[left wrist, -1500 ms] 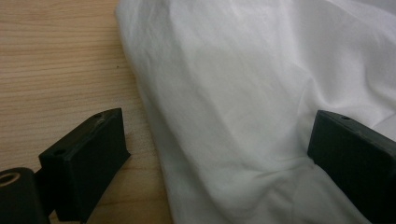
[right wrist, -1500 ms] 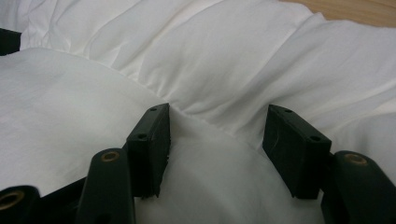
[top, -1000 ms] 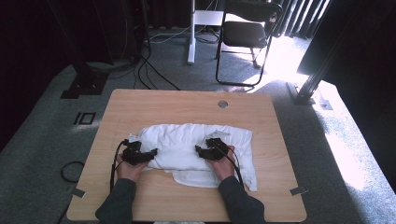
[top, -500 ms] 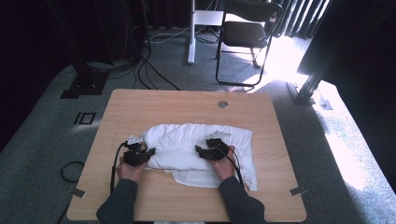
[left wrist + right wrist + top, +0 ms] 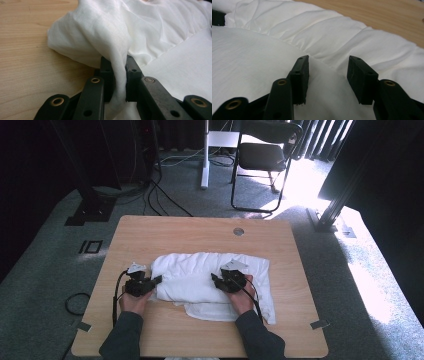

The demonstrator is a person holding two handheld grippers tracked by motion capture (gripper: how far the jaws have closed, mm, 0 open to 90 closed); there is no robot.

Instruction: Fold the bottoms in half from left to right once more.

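Left gripper (image 5: 119, 75) is clamped on the crumpled white cotton cloth (image 5: 210, 280). Right gripper (image 5: 328, 80), fingers apart and closing, should pinch its ridge before lifting.

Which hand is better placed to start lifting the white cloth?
Left. The left gripper has its jaws clamped on a fold at the edge of the white cloth. The right gripper has jaws that have just been closing but stand apart, cloth between them not yet pinched.
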